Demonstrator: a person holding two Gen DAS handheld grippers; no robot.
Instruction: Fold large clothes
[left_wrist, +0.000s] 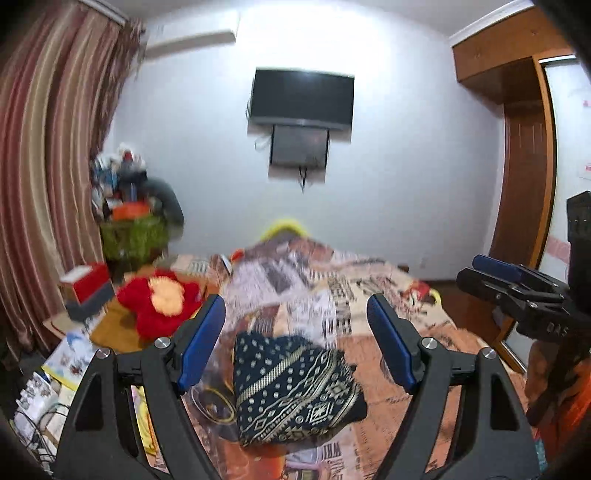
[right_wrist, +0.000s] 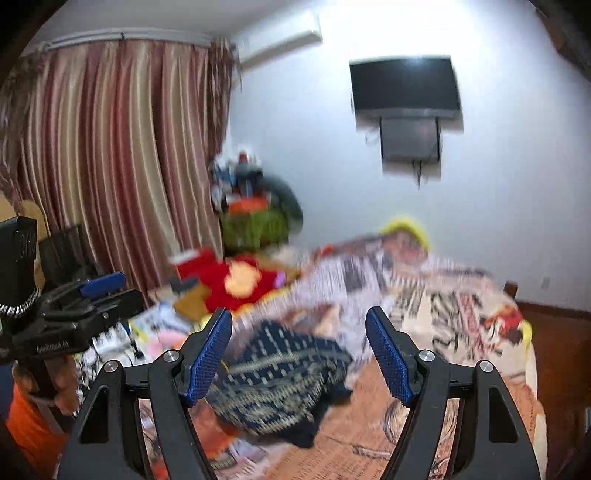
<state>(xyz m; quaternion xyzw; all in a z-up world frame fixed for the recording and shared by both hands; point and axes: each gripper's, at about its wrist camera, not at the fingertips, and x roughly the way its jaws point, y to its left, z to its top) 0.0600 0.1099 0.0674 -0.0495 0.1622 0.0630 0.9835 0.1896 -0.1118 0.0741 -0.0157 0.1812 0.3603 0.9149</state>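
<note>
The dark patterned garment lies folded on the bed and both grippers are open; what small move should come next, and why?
Probably place the folded dark patterned garment aside: the left gripper and right gripper hold nothing.

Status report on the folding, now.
Left gripper open, empty. Right gripper open, empty. Navy patterned garment folded on the bed, untouched. Nothing between grippers and garment.

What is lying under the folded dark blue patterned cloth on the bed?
The dark blue cloth rests on the printed bed cover, orange and cream with black lettering. Whatever else lies beneath it is covered and cannot be seen.
</note>
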